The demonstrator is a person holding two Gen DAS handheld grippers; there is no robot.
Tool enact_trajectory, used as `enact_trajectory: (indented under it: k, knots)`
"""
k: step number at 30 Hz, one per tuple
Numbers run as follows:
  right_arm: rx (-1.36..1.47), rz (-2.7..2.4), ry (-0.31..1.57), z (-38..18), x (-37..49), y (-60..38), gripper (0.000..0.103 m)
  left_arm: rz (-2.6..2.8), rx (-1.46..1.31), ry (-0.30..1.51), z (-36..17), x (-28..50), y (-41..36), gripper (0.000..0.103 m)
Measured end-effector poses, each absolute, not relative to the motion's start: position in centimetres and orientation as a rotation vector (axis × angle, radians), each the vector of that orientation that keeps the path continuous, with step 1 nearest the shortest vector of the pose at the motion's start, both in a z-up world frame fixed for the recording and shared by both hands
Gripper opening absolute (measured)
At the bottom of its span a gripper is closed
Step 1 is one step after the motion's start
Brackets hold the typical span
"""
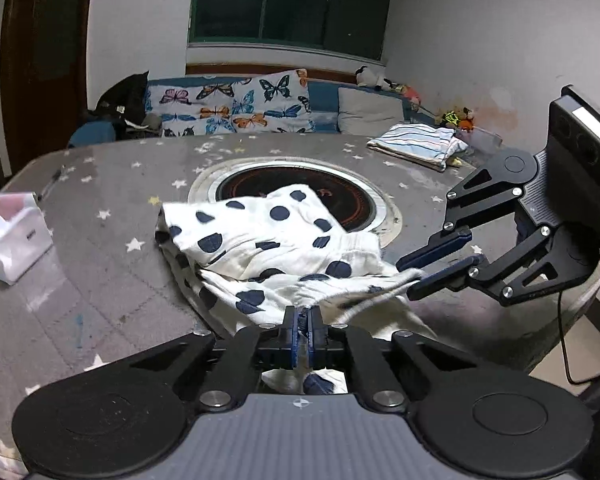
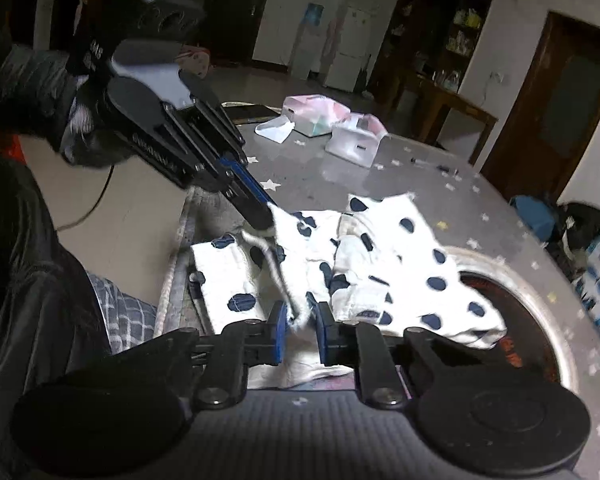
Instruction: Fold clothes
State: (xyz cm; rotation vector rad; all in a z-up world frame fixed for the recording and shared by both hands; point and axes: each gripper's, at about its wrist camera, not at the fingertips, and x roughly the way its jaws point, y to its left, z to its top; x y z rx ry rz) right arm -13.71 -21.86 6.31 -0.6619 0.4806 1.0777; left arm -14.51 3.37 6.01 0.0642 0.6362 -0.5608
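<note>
My left claw (image 1: 305, 320) is pressed together, pinching the near hem of the white cotton garment with navy polka dots (image 1: 268, 248). My right claw (image 2: 300, 322) has its pads a little apart with the garment's white drawstring (image 2: 278, 268) and a bit of edge running between them; I cannot tell if it truly grips. In the left view the right claw sits at 3 o'clock, tips touching the garment's edge. The garment lies crumpled at the near edge of the grey star-printed surface (image 1: 112, 200), its far part overlapping the round black hotplate with a metal ring (image 1: 300, 188) set in the surface. A folded striped cloth (image 1: 418, 144) lies at 1 o'clock, well apart. A white plastic box (image 1: 12, 240) at 9 o'clock.
</note>
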Motion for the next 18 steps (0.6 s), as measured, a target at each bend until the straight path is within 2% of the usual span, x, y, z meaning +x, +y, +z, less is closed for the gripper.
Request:
enact_trajectory:
  k: [7,9,18]
  knots:
    - [-0.692,1.102,0.565,4.2,-14.1,-22.0,0.014,-0.584,0.11,0.703,4.8,-14.8,3.1,0.009]
    - [-0.666,1.117,0.567,5.0,-14.1,-22.3,0.015,-0.583,0.116,0.699,5.0,-14.8,3.4,0.016]
    - [-0.431,0.988,0.594,7.9,-9.3,-22.9,0.016,-0.596,0.071,0.589,7.4,-14.3,3.8,0.016]
